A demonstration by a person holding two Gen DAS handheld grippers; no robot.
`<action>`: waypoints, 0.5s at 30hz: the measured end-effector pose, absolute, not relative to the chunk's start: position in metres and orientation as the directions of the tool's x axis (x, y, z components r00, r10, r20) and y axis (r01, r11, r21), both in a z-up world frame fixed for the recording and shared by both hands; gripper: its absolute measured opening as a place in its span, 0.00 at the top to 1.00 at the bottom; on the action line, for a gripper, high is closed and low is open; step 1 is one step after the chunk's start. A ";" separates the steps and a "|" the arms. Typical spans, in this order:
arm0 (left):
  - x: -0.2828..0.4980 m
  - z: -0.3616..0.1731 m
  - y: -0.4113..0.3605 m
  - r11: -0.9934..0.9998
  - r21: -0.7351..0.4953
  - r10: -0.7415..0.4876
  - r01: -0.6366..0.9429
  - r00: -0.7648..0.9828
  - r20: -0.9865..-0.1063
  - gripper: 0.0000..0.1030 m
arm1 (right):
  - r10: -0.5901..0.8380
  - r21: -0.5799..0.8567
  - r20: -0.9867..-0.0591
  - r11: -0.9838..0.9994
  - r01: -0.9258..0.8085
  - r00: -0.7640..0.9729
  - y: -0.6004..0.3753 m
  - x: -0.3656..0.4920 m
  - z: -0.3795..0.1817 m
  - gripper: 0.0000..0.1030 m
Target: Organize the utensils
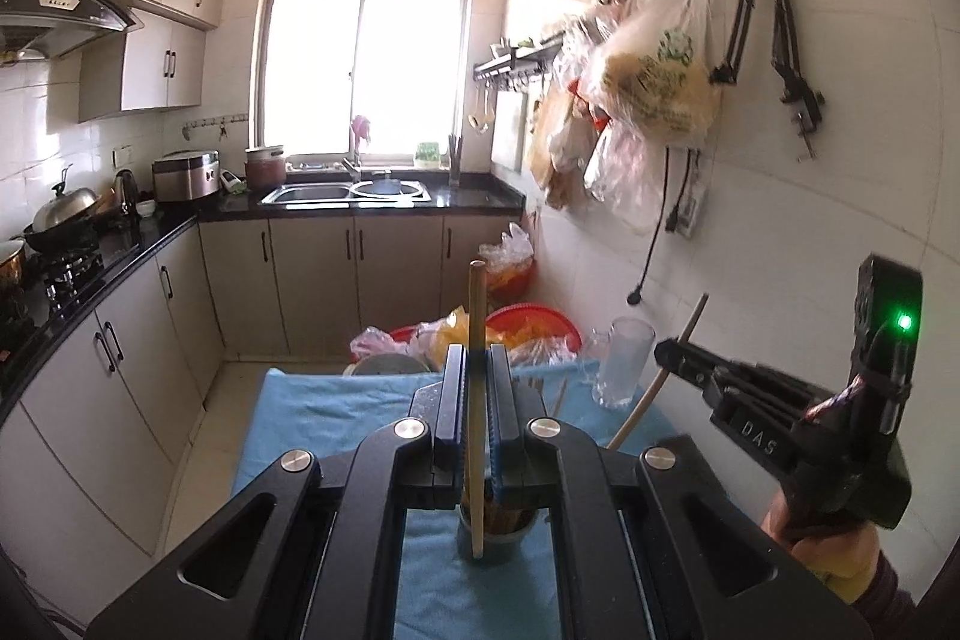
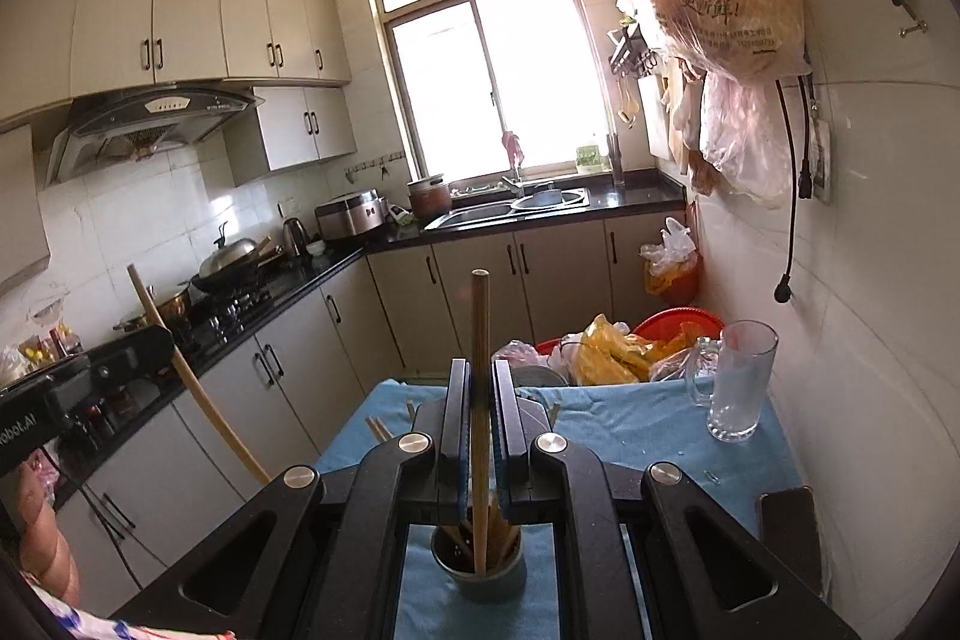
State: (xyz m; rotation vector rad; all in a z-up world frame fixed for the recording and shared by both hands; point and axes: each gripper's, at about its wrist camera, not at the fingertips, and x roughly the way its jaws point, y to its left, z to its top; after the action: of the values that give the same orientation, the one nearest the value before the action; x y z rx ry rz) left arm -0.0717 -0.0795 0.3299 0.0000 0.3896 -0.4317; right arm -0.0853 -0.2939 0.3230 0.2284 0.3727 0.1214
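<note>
My left gripper (image 1: 477, 376) is shut on a wooden chopstick (image 1: 477, 316), held upright with its lower end over a grey utensil cup (image 1: 495, 538) on the blue cloth. My right gripper (image 2: 480, 388) is shut on another wooden chopstick (image 2: 480, 322), upright, its lower end inside the same cup (image 2: 480, 568), which holds several chopsticks. The right gripper also shows in the left wrist view (image 1: 672, 355), and the left gripper shows in the right wrist view (image 2: 150, 340). Loose chopsticks (image 2: 378, 427) lie on the cloth beyond the cup.
A glass mug (image 2: 738, 382) stands at the table's back right by the tiled wall. A blue cloth (image 2: 630, 430) covers the table. Red basins with plastic bags (image 2: 630, 346) sit behind it. A dark phone (image 2: 792, 526) lies at right. Kitchen counter and cabinets (image 2: 270, 340) run along the left.
</note>
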 end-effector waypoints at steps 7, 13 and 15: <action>-0.042 0.329 -0.084 0.897 -0.165 -0.442 0.410 0.818 -0.369 0.95 | 0.157 0.261 -0.350 0.963 -0.065 0.923 -0.293 -0.063 0.320 0.94; -0.019 0.304 -0.101 0.897 -0.183 -0.443 0.403 0.807 -0.391 0.95 | 0.136 0.248 -0.384 0.968 -0.040 0.913 -0.293 -0.045 0.300 0.94; -0.010 0.293 -0.105 0.895 -0.192 -0.446 0.403 0.800 -0.401 0.95 | 0.134 0.257 -0.397 0.966 -0.030 0.908 -0.296 -0.038 0.291 0.94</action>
State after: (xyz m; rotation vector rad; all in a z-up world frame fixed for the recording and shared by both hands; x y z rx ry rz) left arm -0.0104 -0.1051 0.2926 -0.0992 0.4546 -0.4559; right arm -0.0384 -0.2960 0.2907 0.2492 0.4245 0.0858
